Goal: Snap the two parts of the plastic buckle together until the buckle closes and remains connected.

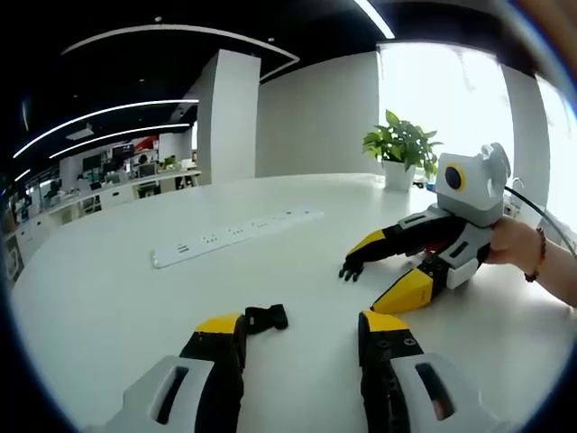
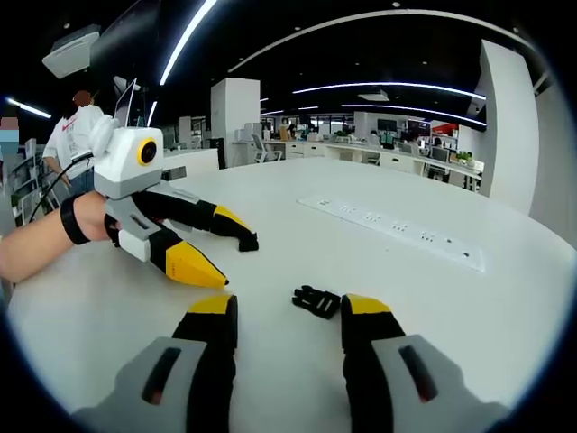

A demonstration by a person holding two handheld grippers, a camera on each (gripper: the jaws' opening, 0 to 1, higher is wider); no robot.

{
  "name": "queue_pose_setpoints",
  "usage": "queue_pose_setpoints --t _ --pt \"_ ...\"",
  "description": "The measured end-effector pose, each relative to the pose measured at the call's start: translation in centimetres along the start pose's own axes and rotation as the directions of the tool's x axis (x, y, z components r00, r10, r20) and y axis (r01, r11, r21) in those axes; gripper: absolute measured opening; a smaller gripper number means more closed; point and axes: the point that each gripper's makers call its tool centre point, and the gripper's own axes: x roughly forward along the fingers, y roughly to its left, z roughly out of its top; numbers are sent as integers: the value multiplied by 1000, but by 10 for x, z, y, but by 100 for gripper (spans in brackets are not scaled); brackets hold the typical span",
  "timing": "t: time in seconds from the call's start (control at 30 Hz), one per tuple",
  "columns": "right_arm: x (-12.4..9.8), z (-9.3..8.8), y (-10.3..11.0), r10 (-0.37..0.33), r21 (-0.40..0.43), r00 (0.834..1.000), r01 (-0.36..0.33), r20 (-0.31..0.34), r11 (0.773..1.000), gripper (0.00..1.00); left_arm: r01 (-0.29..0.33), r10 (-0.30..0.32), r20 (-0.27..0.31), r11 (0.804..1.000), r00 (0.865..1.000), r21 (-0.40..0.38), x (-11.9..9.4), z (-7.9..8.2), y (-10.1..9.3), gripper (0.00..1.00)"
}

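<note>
No readable text in either view.

No letters, numbers, brand marks or labels can be made out on anything in the left gripper view or the right gripper view. The long white power strip (image 1: 236, 236) lying on the surface (image 1: 108, 307) shows only its socket holes, with no print that can be read. The distant office displays (image 1: 135, 153) at the back of the room show coloured patches, but they are too small and blurred to read as words or signs.
</note>
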Motion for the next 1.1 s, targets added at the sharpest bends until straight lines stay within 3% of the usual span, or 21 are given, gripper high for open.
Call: queue_pose_setpoints --t 0.53,0.83,1.1 --pt "5 1 -9 -6 4 1000 6 1 1000 47 22 -22 -29 1000 999 -10 -10 -4 -3 32" --pt "9 2 -17 -5 0 1000 5 3 1000 47 -28 28 -18 999 999 18 -11 -6 8 39" --pt "15 6 -26 -7 -16 1000 7 13 1000 48 -34 34 -8 999 999 33 -4 -2 9 40"
